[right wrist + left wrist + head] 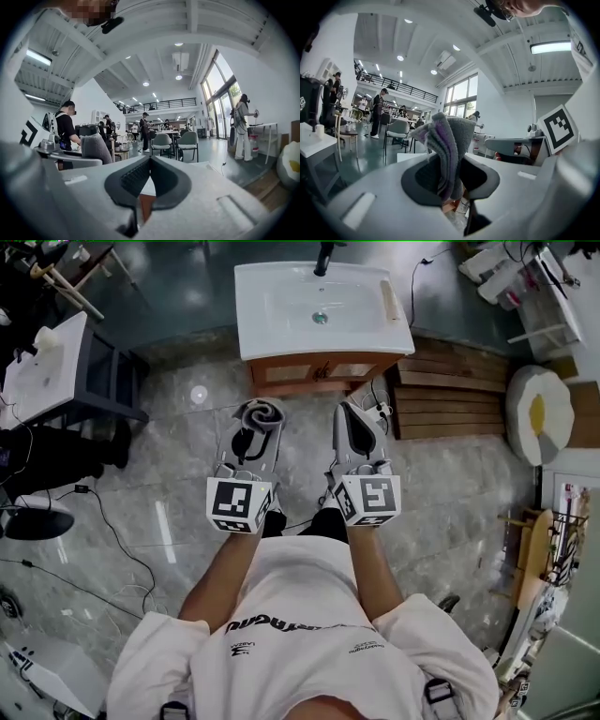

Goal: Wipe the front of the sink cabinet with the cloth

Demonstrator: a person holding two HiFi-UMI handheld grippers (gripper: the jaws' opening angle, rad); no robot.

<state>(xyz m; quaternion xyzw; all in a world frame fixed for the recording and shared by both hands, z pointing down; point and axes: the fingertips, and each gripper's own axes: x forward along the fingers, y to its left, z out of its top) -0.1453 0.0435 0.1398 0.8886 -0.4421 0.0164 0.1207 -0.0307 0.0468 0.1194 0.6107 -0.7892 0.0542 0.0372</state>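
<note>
The white sink point(319, 306) sits on a brown wooden cabinet whose front point(319, 371) faces me, at the top middle of the head view. My left gripper point(258, 420) is shut on a grey and purple cloth point(260, 414), which sticks up folded between the pads as the cloth point(445, 150) in the left gripper view. My right gripper point(354, 414) is shut with nothing in it; its dark pads point(147, 180) meet at the tips. Both grippers hover side by side over the floor, short of the cabinet front.
A wooden slatted platform point(450, 395) lies right of the cabinet. A dark side table point(89, 381) stands at the left, with cables point(112, 531) across the marble floor. A round white and yellow cushion point(542, 413) is at the right. Chairs point(187, 140) and people stand farther off.
</note>
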